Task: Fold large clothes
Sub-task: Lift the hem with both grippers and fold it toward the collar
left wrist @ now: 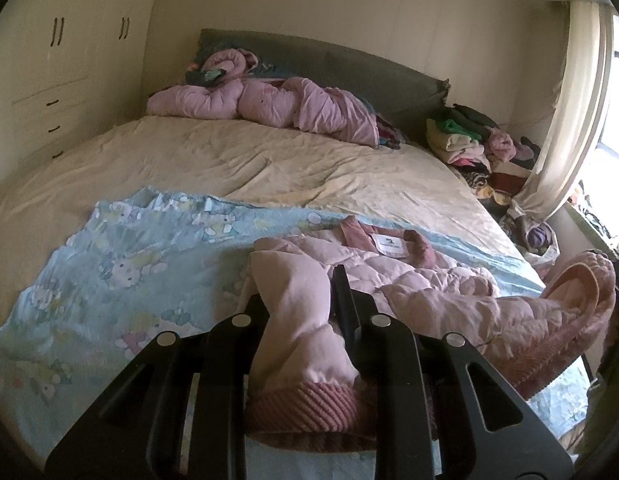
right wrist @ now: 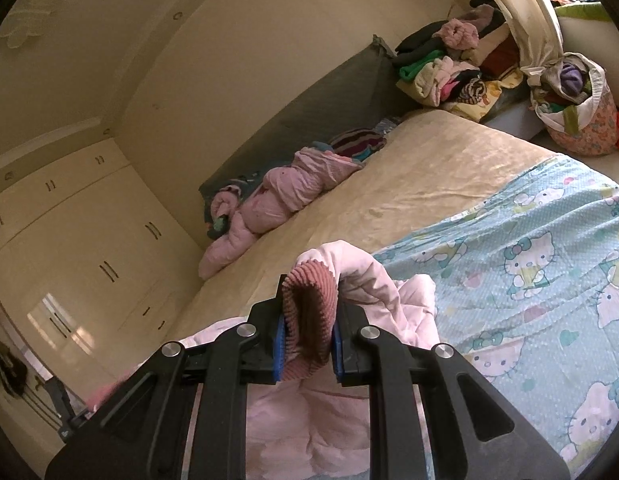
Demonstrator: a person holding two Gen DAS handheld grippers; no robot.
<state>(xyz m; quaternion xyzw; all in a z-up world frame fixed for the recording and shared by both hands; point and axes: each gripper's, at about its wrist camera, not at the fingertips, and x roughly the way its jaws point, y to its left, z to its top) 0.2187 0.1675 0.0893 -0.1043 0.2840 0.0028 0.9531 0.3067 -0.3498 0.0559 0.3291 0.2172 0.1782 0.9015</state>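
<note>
Left wrist view: nearest, the left gripper (left wrist: 305,320) is clamped on a sleeve of the pink padded jacket (left wrist: 409,280), its ribbed cuff (left wrist: 305,404) bunched by the jaws. Right wrist view: the right gripper (right wrist: 309,344) pinches the other cuff (right wrist: 309,312). Beyond, the jacket lies on the blue cartoon sheet (left wrist: 109,264), probably collar far. Slippery padding could slide free, collapsing the fold.

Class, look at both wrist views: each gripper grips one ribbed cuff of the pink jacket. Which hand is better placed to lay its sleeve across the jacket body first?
Probably the left. The left gripper holds its cuff right above the pink jacket, the collar just ahead. The right gripper holds its cuff off beside the body.
</note>
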